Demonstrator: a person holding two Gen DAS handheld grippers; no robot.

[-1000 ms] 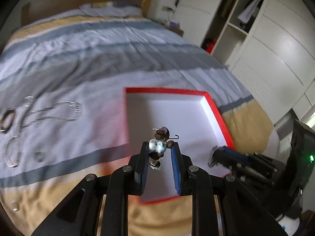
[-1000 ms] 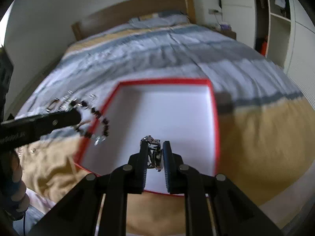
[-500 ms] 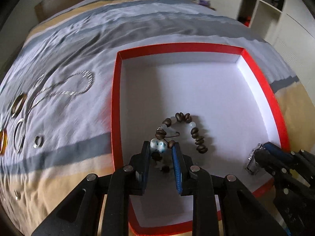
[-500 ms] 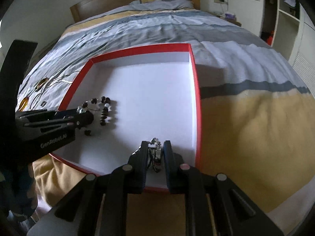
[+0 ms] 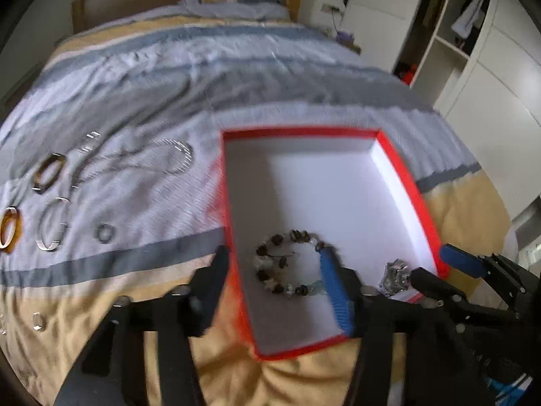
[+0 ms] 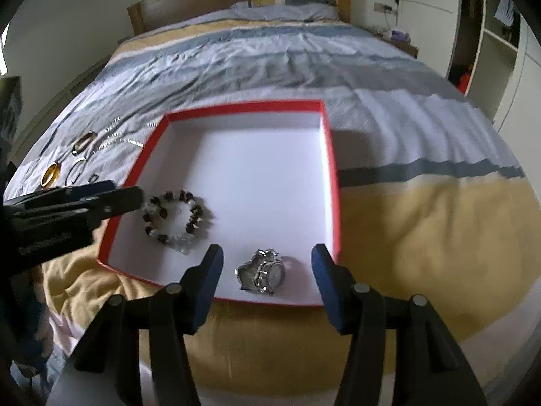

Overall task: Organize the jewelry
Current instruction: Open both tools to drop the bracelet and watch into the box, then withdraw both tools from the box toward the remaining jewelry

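A red-rimmed box with a white inside (image 5: pixel 410 189) (image 6: pixel 333 169) lies on the bed. A beaded bracelet (image 5: pixel 287 264) (image 6: pixel 174 216) lies flat in its near left part. A silver watch (image 6: pixel 262 272) (image 5: pixel 395 275) lies in its near right part. My left gripper (image 5: pixel 275 269) is open, its fingers on either side of the bracelet, not touching it. My right gripper (image 6: pixel 267 265) is open, its fingers on either side of the watch. Both are empty.
Loose jewelry lies on the striped cover left of the box: a silver chain necklace (image 5: pixel 148 160), a brown bangle (image 5: pixel 49 172), an amber bangle (image 5: pixel 10 230) (image 6: pixel 50 174), a silver bangle (image 5: pixel 52 228), a small ring (image 5: pixel 104 233). White wardrobes (image 5: pixel 490 67) stand at right.
Both grippers have opened and let go: the bracelet now lies flat in the box and the watch lies beside it. Both grippers have drawn back a little.
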